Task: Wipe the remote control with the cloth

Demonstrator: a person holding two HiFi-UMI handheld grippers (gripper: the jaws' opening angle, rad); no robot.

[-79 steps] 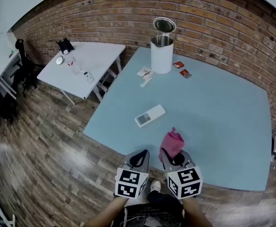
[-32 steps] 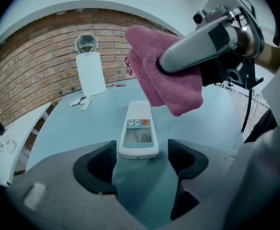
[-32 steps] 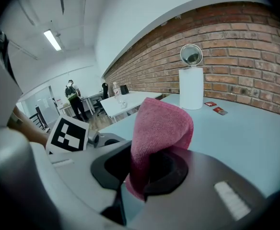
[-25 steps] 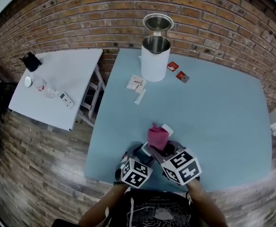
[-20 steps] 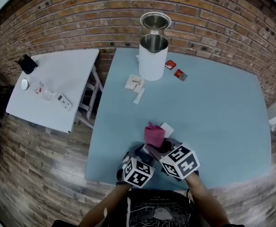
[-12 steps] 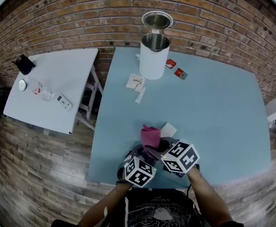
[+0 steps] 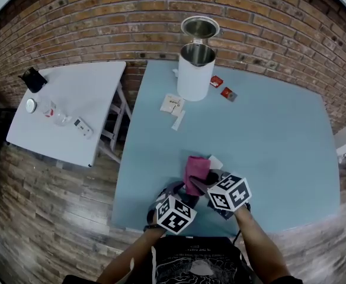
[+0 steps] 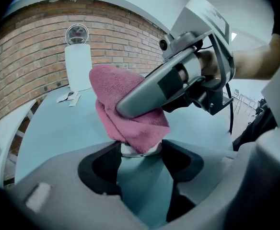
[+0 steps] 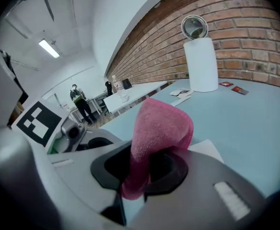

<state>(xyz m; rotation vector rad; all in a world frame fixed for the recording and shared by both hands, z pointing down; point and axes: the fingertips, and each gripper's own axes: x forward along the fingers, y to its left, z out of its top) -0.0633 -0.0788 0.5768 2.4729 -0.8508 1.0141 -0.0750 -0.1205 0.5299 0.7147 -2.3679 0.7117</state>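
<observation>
The white remote control point(image 7: 215, 161) lies on the blue table point(image 7: 279, 147), mostly hidden under the pink cloth point(image 7: 195, 170). My left gripper point(image 7: 174, 189) grips the remote's near end point(image 8: 139, 150), one pad against each side. My right gripper point(image 7: 204, 182) is shut on the cloth point(image 9: 161, 123), a fold of it bulging out above the jaws. It crosses in front of the left gripper and holds the cloth point(image 8: 125, 109) down on the remote's top. A bare corner of the remote point(image 9: 204, 150) shows beside the cloth.
A white canister point(image 7: 195, 70) with its lid point(image 7: 199, 26) tipped open stands at the table's far edge by the brick wall. Two red packets point(image 7: 223, 88) and paper slips point(image 7: 172, 104) lie near it. A white side table point(image 7: 72, 108) with small items stands left.
Both grippers came forward from the table's near edge to the remote. The left jaws closed on the remote's near end. The right gripper lowered the cloth onto the remote.
</observation>
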